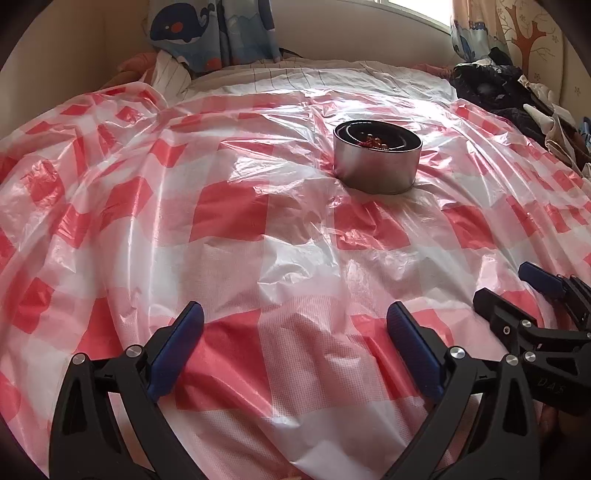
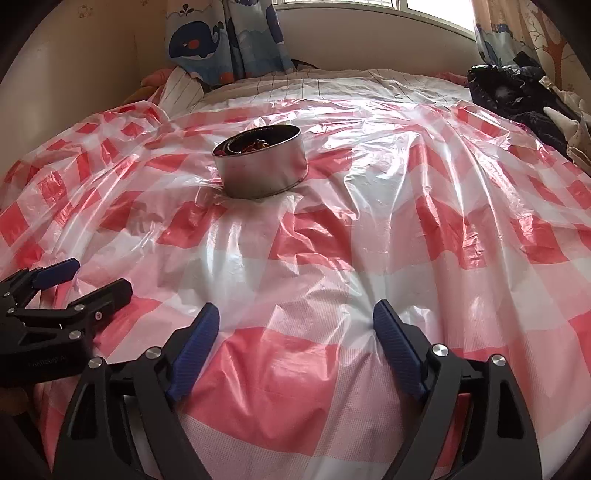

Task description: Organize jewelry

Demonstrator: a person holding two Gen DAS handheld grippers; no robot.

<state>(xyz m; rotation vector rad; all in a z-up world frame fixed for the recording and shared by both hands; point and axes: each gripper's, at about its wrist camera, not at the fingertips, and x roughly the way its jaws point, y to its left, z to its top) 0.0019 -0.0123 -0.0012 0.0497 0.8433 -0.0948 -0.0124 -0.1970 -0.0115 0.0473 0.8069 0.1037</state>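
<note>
Both pairs of jaws stand spread wide with nothing between them: the left gripper (image 1: 295, 317) and the right gripper (image 2: 295, 317) hang low over the near part of a red-and-white checked plastic sheet (image 1: 229, 214), side by side and close together, each one's blue-padded fingers showing at the edge of the other's view. Neither touches anything but air, as far as the views show. Past them the crinkled sheet runs on over a bed, bare for a stretch, and then comes a round metal tin (image 1: 377, 157), lidless and upright, pressing a shallow dent into the plastic. It sits well apart from both grippers, right of centre in the left wrist view and left of centre in the right wrist view. Inside the tin lies the jewelry (image 2: 255, 146): a small tangle of reddish-orange beads and what looks like a pale ring or bangle against the dark inner wall; the pieces are too small to tell apart further. Beyond the tin the sheet ends and a white striped bedcover (image 1: 295, 74) shows. At the far right lies a heap of dark clothes (image 1: 495, 88). Farthest off hang whale-print curtains (image 1: 210, 29) under a bright window (image 2: 424, 7).
</note>
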